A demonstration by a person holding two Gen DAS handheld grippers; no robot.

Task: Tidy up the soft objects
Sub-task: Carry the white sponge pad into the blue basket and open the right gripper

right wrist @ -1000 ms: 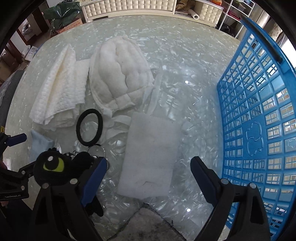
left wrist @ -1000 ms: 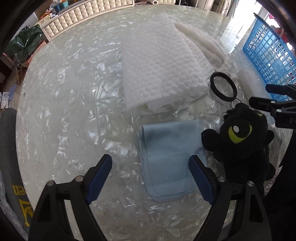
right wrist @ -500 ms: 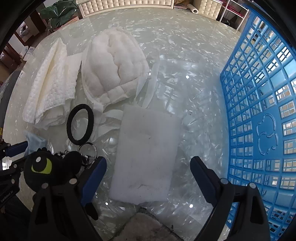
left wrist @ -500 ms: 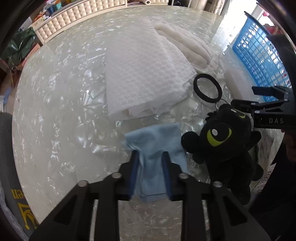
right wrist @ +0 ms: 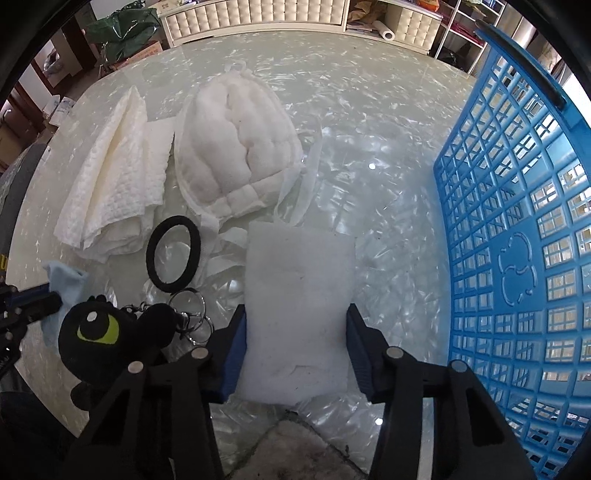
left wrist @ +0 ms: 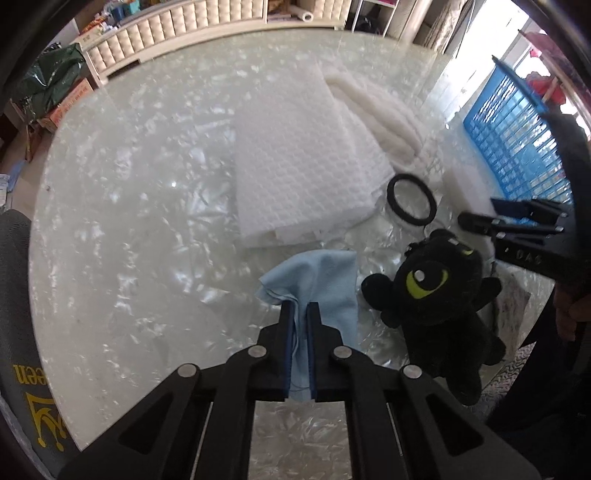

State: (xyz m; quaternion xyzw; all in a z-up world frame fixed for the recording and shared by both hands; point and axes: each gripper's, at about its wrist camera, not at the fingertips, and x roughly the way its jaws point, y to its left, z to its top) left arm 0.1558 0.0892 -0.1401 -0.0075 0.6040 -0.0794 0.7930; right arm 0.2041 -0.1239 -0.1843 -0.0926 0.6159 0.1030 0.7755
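Cloth of pale blue is pinched at its bunched edge by the left gripper, presumably so it can be lifted off the surface. The white pad is straddled by the right gripper, spread wide without visible clamping, the blue basket standing just beside.

A home living room. Far off stands a tufted cabinet. Right of it are cluttered shelves.
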